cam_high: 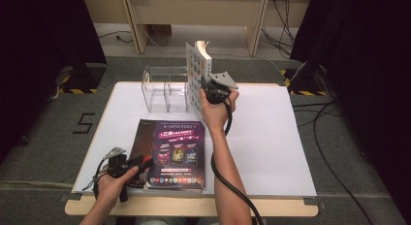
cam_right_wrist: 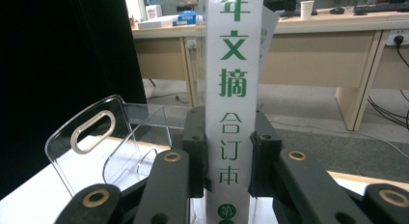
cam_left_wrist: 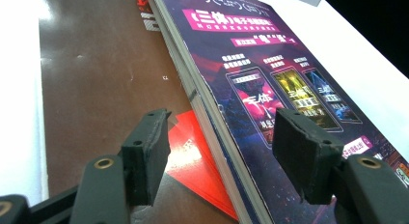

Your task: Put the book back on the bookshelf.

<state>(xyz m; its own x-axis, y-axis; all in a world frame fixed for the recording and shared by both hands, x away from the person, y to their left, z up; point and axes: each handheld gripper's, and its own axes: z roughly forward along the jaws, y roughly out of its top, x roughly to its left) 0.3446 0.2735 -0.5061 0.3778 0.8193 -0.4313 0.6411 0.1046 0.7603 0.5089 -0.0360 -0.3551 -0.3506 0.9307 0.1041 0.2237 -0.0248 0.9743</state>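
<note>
White book (cam_right_wrist: 234,113), held upright by its spine in the pinching right claw (cam_right_wrist: 226,156), just beside the clear acrylic rack (cam_high: 165,89) at the far side of the white surface (cam_high: 271,137). Left claw (cam_left_wrist: 217,147), spread, straddles the edge of the purple book (cam_left_wrist: 270,84) stacked on a brown one (cam_left_wrist: 101,74); contact apparently none.

We are seeing a thick white book (cam_high: 199,74) standing upright at the far side of the white table, spine (cam_right_wrist: 234,113) facing us with green Chinese characters running down it, cover carrying a grid of small coloured squares. It is sitting just right of the clear acrylic book holder (cam_high: 162,89), which is standing upright with open compartments and an oval handle cutout. The book is being held clamped by its spine, bottom edge near the tabletop; contact unclear.
</note>
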